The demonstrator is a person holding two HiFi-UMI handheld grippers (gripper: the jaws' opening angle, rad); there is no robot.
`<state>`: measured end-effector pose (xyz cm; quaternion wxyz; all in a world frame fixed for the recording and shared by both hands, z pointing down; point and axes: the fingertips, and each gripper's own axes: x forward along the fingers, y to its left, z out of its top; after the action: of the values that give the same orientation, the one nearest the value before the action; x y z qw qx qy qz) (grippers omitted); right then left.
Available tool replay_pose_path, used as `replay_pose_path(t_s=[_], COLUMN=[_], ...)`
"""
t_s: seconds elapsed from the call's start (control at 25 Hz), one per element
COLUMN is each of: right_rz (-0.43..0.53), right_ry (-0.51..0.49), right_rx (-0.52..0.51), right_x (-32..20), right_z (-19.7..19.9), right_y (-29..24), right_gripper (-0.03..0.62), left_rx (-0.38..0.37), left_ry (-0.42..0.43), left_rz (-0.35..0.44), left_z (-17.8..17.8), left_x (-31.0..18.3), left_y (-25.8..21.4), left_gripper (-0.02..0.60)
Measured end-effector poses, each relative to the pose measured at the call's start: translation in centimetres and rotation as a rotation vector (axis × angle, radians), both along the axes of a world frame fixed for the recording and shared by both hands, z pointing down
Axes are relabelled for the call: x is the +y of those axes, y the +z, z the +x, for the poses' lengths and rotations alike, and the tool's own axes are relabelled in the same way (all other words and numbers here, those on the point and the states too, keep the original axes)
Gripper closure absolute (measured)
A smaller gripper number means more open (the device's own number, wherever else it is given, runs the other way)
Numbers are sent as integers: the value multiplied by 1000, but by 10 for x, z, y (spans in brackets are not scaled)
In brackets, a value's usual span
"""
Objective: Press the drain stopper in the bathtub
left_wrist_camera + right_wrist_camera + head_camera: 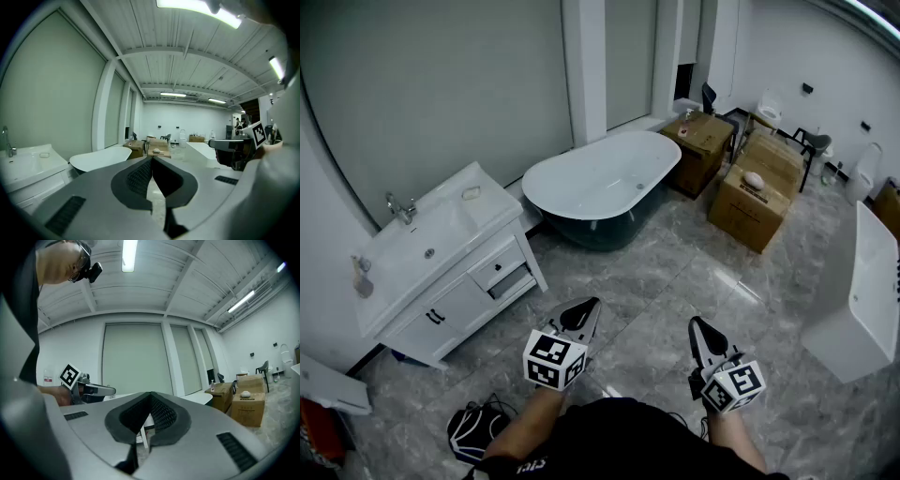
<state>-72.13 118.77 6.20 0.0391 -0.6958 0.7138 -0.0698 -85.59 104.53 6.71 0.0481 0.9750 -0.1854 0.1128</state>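
You're standing on grey marbled floor tiles (666, 281). White vanity cabinet (455, 305) with sink near left, stacked cardboard boxes (759, 187) far right, big pale window panels (441, 84) along the far wall, strip lights (183, 3) on a ribbed ceiling.
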Motion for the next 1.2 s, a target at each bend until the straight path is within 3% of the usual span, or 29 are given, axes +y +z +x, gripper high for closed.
replay_pose_path(t_s=[0.44,0.72,0.96,1.2], right_rz=[10,-15,-15,-33], right_ry=[-14,-11,-4,15], right_rx=[-22,-126,-186,-201], right_x=[30,72,72,36], right_z=[35,65,90,136], right_y=[9,35,53,64], right_gripper=[583,582,580,580], left_rx=[-13,-29,-49,-63], left_ry=[36,54,76,96], left_rz=[22,3,27,0], left_z=[55,87,119,163], left_x=[37,69,60,19], left_y=[0,11,13,31], left_gripper=[565,565,565,565])
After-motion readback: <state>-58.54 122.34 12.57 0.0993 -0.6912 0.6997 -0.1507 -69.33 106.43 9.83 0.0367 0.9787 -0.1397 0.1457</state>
